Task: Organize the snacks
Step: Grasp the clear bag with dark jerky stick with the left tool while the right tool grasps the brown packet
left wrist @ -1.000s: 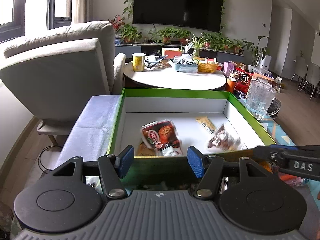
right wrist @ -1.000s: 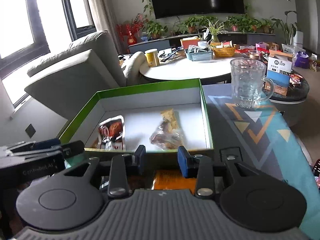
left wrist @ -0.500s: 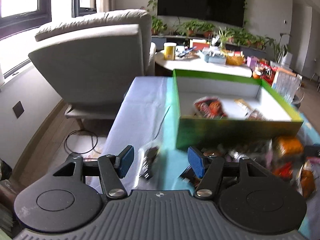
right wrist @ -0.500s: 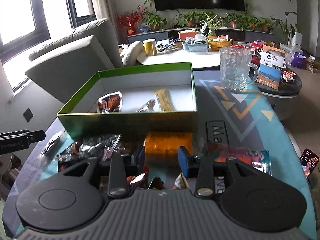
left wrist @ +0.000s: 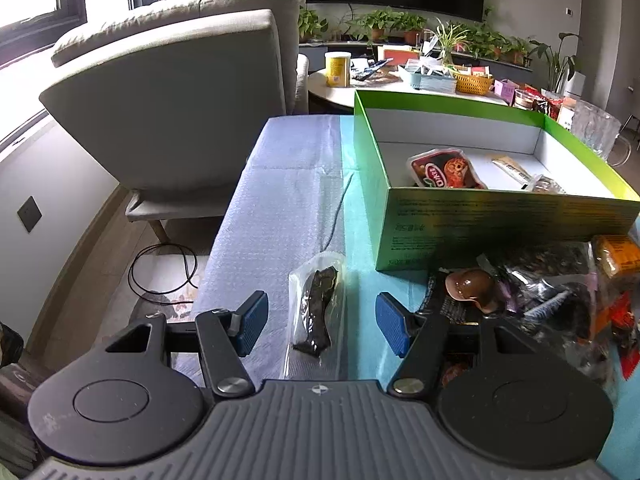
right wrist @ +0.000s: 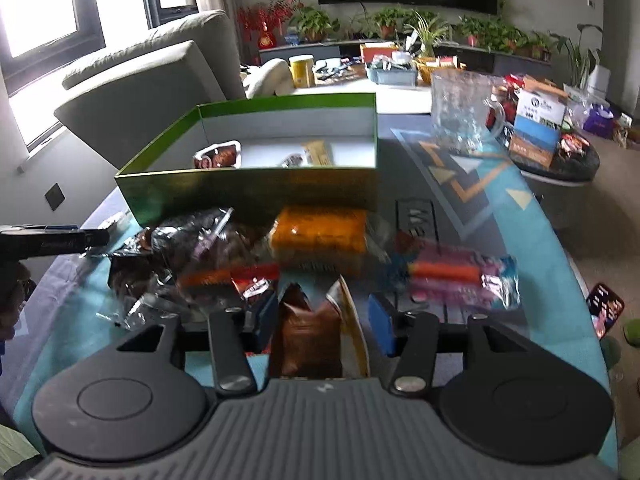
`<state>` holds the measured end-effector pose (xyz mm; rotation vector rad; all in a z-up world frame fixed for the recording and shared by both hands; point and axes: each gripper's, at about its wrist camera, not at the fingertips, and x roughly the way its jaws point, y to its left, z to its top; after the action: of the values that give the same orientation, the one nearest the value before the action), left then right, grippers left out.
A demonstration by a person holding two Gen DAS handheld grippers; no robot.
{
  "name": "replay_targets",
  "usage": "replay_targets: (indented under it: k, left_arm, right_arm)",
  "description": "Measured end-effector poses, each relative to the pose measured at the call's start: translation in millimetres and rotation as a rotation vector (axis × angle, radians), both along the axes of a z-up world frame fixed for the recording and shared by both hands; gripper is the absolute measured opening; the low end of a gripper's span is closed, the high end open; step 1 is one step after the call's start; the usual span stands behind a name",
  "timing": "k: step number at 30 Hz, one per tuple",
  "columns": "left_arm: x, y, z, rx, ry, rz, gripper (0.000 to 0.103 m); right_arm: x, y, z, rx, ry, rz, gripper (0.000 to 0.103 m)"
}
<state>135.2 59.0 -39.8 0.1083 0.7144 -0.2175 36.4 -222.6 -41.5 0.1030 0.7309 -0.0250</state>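
Left tongs stood apart, blue pads wide, over the pale cloth-covered counter. Between the pads, touching neither, lay a clear plastic packet holding a dark dried snack, lengthwise on the cloth, just left of the near corner of the green cardboard box with white lining.

Inside the box: a red-and-white printed snack pouch, a slim tan bar wrapper and a small clear packet with brown contents, all flat on the box floor.

Right tongs were also apart, with a brown-and-yellow foil snack bag standing between the pads; whether the pads touched it could not be told, the view being blurred. Ahead of them a loose heap of snacks lay against the box's near wall: an orange wrapped block, a pink-and-orange sausage pack, crumpled clear wrappers with dark contents.

A clear glass mug stood on the counter right of the box. Left tongs visible at the left edge of the right wrist view.
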Motion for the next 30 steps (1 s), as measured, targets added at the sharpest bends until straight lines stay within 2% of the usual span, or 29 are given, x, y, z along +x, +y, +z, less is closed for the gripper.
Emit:
replay_targets:
  k: [7, 10, 13, 15, 19, 26, 28, 29, 30]
  left_arm:
    - [4.5, -0.7, -8.1, -0.012, 0.025, 0.006, 0.054]
    - [3.7, 0.7, -9.4, -0.011, 0.028, 0.024, 0.030]
    - [1.9, 1.3, -8.0, -0.015, 0.033, 0.011, 0.029]
    - [-1.3, 1.9, -8.2, -0.021, 0.031, 0.003, 0.029]
    - [-5.9, 1.5, -8.0, -0.030, 0.026, -0.001, 0.029]
    - [-13.9, 5.6, -0.1, -0.053, 0.004, 0.006, 0.029]
    - [-16.5, 6.6, 3.9, -0.060, -0.009, 0.005, 0.029]
    - [-17.6, 6.5, 6.0, -0.061, -0.017, 0.004, 0.029]
    - [-19.0, 6.0, 9.0, -0.061, -0.026, 0.003, 0.029]
  right_arm:
    - [-0.3, -1.3, -8.8, 0.020, 0.028, -0.003, 0.053]
    - [-1.7, 0.6, -13.2, 0.012, 0.039, 0.017, 0.056]
    - [-0.9, 0.8, -18.2, 0.010, 0.049, 0.024, 0.058]
    - [0.6, -0.2, -21.6, 0.018, 0.058, 0.019, 0.069]
    - [5.2, -2.7, -27.2, 0.043, 0.066, -0.014, 0.077]
    - [8.4, 10.0, -31.9, -0.044, 0.070, 0.006, 0.077]
    - [6.3, 10.7, -32.0, -0.061, 0.066, 0.005, 0.069]
    - [4.8, 10.7, -30.8, -0.064, 0.063, 0.011, 0.058]
    - [4.0, 9.3, -29.1, -0.063, 0.063, 0.008, 0.055]
